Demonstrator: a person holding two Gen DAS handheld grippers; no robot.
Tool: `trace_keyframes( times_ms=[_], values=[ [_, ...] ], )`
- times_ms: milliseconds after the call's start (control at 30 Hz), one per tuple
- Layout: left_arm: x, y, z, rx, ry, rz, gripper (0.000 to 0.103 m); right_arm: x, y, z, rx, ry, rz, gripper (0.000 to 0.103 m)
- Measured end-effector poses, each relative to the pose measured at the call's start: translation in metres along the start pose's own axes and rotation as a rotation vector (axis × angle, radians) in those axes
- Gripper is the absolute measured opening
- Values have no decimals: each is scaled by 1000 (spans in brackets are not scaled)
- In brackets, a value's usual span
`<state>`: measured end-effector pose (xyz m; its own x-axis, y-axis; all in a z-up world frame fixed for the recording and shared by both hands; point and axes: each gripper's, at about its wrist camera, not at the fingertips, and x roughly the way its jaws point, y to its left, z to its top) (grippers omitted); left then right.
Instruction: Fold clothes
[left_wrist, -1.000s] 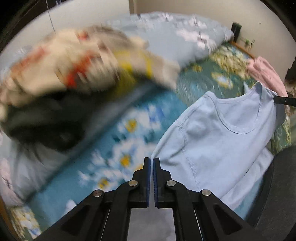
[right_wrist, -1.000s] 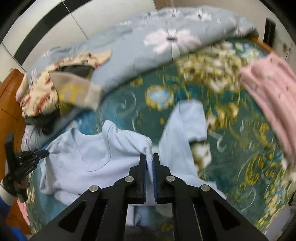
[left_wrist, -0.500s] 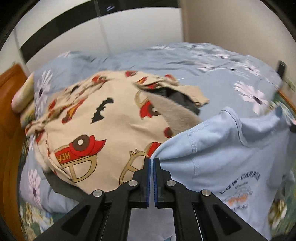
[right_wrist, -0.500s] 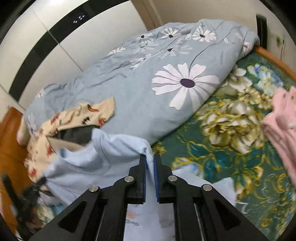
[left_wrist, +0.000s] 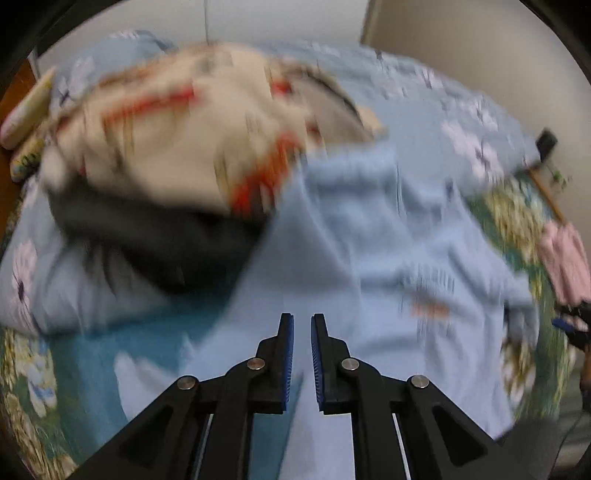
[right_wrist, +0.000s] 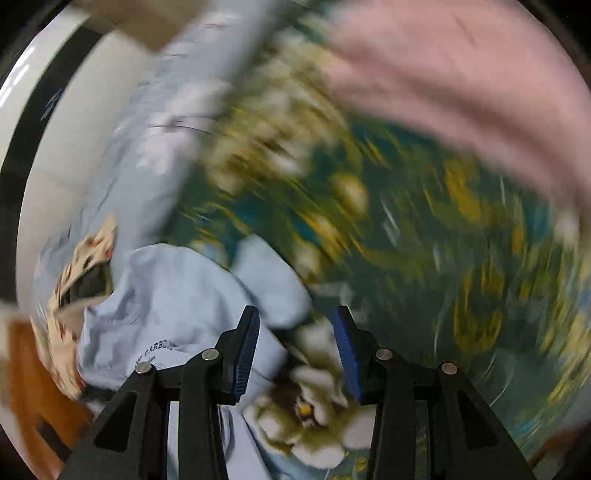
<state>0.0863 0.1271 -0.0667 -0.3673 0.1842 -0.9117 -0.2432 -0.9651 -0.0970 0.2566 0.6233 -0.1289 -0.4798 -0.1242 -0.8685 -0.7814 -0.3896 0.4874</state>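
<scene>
A light blue T-shirt (left_wrist: 388, 266) lies spread on the bed, print side up, in front of my left gripper (left_wrist: 302, 325). The left jaws stand slightly apart with nothing between them, just over the shirt's near edge. In the right wrist view the same shirt (right_wrist: 177, 295) lies at lower left, and my right gripper (right_wrist: 295, 321) is open above its sleeve edge and the floral bedsheet. Both views are blurred by motion.
A heap of cream printed and dark clothes (left_wrist: 177, 155) lies behind the shirt on a grey-blue flowered duvet (left_wrist: 461, 122). A pink garment (right_wrist: 461, 74) lies on the green floral bedsheet (right_wrist: 424, 240). A wooden headboard (right_wrist: 33, 387) is at the left.
Both grippers held the blue shirt up by its edges; now both have opened and let it go, and the shirt lies on the bed. Both cameras swing fast.
</scene>
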Motion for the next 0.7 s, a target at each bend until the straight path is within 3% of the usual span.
trace_keyframes(
  times_ms=[67,133,233,333,367,400,467,600,700],
  values=[
    [10,2,-17,-31,68,-9,11,17,-17,-5,103,25,33,43],
    [16,9,-34,-106,134,-48,11,28,-17,-5,127,27,47,43],
    [19,7,-49,-148,172,-57,11,45,-6,-2,117,57,41,43],
    [18,1,-46,-124,175,-34,11,54,-1,0,137,51,37,42],
    [17,0,-44,-125,174,-34,11,55,-1,1,144,46,48,32],
    [16,-1,-43,-126,172,-34,11,55,0,2,141,44,74,6],
    [15,-5,-40,-133,172,-36,11,50,-1,3,131,28,103,5],
    [12,-10,-33,-128,165,-36,11,9,-10,13,101,-104,105,5],
    [10,-9,-30,-129,157,-31,12,-45,-33,23,131,-281,58,5]
  ],
)
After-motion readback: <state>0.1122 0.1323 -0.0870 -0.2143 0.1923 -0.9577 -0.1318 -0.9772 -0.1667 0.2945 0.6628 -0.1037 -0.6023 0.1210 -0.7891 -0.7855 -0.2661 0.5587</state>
